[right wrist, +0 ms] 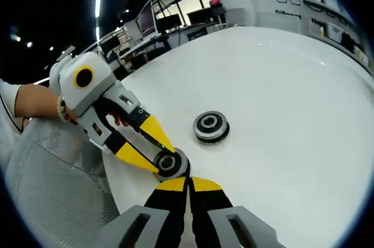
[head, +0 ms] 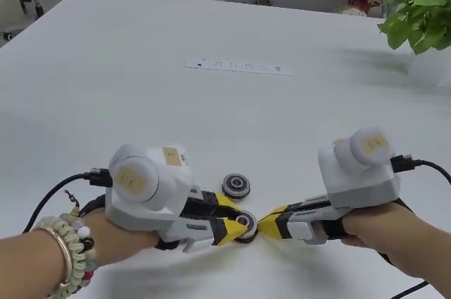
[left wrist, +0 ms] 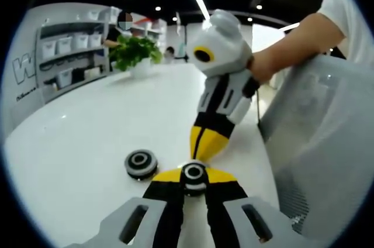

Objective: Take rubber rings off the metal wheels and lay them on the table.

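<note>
Left gripper (left wrist: pixel 193 181): we see jaws clamped on the held wheel (head: pixel 245 222).
Right gripper (right wrist: pixel 187 185): jaws pressed together, tips at that wheel's rim.
Second wheel (head: pixel 236 185): flat on table (head: pixel 211 116), just beyond.
Head view: power strip (head: pixel 238 67) farther off.

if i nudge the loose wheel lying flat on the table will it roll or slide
Loose wheel lies flat, so it would probably slide, not roll. Its metal hub suggests stiff and heavy for its size. The rubber ring may grip the table.
</note>
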`<state>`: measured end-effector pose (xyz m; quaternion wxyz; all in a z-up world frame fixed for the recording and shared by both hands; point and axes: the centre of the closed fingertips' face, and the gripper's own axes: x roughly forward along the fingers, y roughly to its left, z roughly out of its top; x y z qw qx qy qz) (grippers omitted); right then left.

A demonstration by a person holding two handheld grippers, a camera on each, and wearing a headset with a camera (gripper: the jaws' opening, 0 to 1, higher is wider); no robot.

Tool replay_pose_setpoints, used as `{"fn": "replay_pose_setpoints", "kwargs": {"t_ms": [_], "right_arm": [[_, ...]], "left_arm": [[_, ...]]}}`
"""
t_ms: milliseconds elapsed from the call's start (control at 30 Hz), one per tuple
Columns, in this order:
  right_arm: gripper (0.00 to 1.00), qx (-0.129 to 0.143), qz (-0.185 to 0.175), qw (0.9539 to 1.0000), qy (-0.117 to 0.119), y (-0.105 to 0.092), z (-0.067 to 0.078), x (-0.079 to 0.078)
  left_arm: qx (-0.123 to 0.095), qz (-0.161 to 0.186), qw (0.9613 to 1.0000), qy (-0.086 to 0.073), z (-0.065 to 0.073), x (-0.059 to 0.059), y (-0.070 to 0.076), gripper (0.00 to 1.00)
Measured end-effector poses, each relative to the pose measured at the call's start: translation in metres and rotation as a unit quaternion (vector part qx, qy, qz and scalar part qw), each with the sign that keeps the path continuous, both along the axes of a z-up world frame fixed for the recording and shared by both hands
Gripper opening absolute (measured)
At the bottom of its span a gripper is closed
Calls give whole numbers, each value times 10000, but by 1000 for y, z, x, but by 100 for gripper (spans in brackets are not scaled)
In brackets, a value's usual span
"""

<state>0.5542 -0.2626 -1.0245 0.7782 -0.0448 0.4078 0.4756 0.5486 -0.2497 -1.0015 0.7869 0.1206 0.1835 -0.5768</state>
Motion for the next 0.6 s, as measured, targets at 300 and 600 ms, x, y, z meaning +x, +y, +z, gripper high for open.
{"fn": "replay_pose_setpoints", "kwargs": {"t_ms": [300,600], "right_arm": [[0,507,-438,9961,575,-2,10,0],[0,795,-652,9901,957,5,16,-8]], "left_arm": [[-9,-27,10000,-31,0,0,0,14],[28,-75,9999,-98,-1,-1,0,14]]}}
